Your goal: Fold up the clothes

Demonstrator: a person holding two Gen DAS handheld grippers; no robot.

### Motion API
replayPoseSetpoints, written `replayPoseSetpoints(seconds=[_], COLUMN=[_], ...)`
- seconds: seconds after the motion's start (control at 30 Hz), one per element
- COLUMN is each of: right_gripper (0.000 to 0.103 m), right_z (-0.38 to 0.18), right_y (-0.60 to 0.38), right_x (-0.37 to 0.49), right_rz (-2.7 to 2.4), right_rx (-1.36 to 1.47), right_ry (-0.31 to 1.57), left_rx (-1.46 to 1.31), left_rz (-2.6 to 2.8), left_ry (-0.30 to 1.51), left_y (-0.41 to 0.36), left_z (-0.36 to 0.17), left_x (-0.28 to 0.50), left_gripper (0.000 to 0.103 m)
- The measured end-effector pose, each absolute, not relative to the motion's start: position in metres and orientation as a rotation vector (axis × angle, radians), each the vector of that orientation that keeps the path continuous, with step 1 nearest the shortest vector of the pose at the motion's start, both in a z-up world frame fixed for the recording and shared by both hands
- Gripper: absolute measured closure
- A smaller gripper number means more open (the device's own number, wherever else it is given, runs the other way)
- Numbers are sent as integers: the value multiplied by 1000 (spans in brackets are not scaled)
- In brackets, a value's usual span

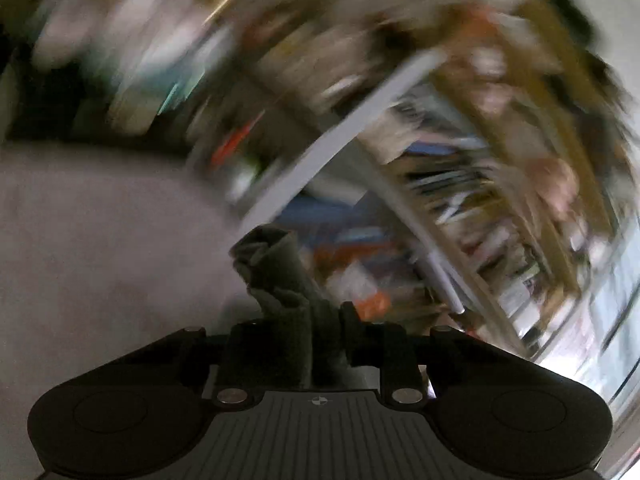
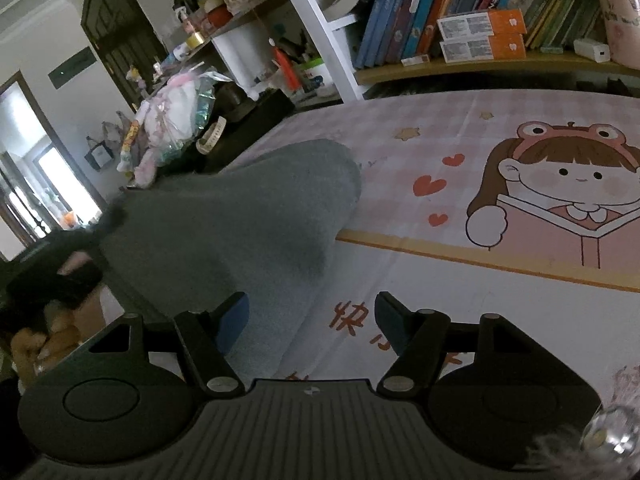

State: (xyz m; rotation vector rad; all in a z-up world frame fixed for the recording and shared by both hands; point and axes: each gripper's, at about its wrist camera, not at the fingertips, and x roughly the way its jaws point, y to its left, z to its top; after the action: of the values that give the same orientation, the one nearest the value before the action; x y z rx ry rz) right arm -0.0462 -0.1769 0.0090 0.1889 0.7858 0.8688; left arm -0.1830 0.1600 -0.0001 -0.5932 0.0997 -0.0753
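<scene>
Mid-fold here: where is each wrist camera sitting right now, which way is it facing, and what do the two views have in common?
Left wrist: on the left gripper, facing roughly level at motion-blurred shelves; its jaws are shut on a bunched piece of grey cloth.
Right wrist: on the right gripper, tilted down at the cartoon-print sheet and bookshelf; its jaws are open over the edge of the grey garment.
Shared: apparently the same grey garment, and shelving behind; no hand shows clearly in either view.

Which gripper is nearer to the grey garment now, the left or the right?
Left. The left gripper is shut on a bunched fold of the grey garment. The right gripper is open, just above the garment's near edge, with no cloth pinched.
</scene>
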Motion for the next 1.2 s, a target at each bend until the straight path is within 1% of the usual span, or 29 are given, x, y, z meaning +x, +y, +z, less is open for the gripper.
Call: replayPoseSetpoints(seconds=[0.03,0.07,0.13,0.17,0.23,0.3,0.33,0.37,0.4,0.43,0.57,0.6,0.67,0.77,0.9,0.93,0.97,1.0,1.07,1.2], right_gripper=[35,35,35,35,35,35,35,35,35,35,34,31,29,23,22,22,22,22,23,23], right_z=[10,10,11,11,12,12,12,12,12,11,4,3,1,1,-5,-7,-9,-11,-14,-16], right_y=[-177,-177,-176,-176,-175,-174,-175,-175,-176,-177,-180,-180,-175,-164,-150,-147,-145,-144,-142,-145], right_x=[-46,-46,-45,-45,-45,-45,-44,-44,-43,-42,-34,-32,-29,-27,-23,-22,-21,-20,-18,-19], right_rz=[871,872,875,878,885,893,894,895,898,904,929,930,932,944,946,943,938,932,924,903], right_rx=[191,192,198,202,206,209,212,220,235,255,406,441,477,492,500,501,500,500,500,489], right_ry=[782,778,771,769,769,770,769,767,764,765,808,818,833,854,897,911,926,936,948,940], left_rx=[-536,-527,-628,-712,-773,-784,-773,-777,-781,-798,-872,-871,-843,-805,-743,-737,-751,-772,-801,-814], left_rz=[-55,-32,7,17,-4,-21,-19,-18,-16,-28,-50,-49,-66,-80,-61,-66,-80,-94,-119,-186], left_ry=[117,172,300,344,330,298,284,273,261,250,255,267,307,366,431,436,437,436,434,428], left_y=[155,156,171,182,190,194,195,197,200,203,210,209,203,192,181,179,178,178,176,169], left_z=[4,3,-14,-28,-38,-41,-39,-39,-38,-38,-40,-40,-40,-41,-42,-42,-43,-45,-48,-46], left_x=[-182,-177,-164,-160,-163,-167,-170,-173,-177,-179,-176,-174,-166,-153,-139,-137,-136,-135,-133,-133], left_gripper=[80,80,78,74,69,61,47,22,13,8,7,7,7,7,9,11,21,26,33,40])
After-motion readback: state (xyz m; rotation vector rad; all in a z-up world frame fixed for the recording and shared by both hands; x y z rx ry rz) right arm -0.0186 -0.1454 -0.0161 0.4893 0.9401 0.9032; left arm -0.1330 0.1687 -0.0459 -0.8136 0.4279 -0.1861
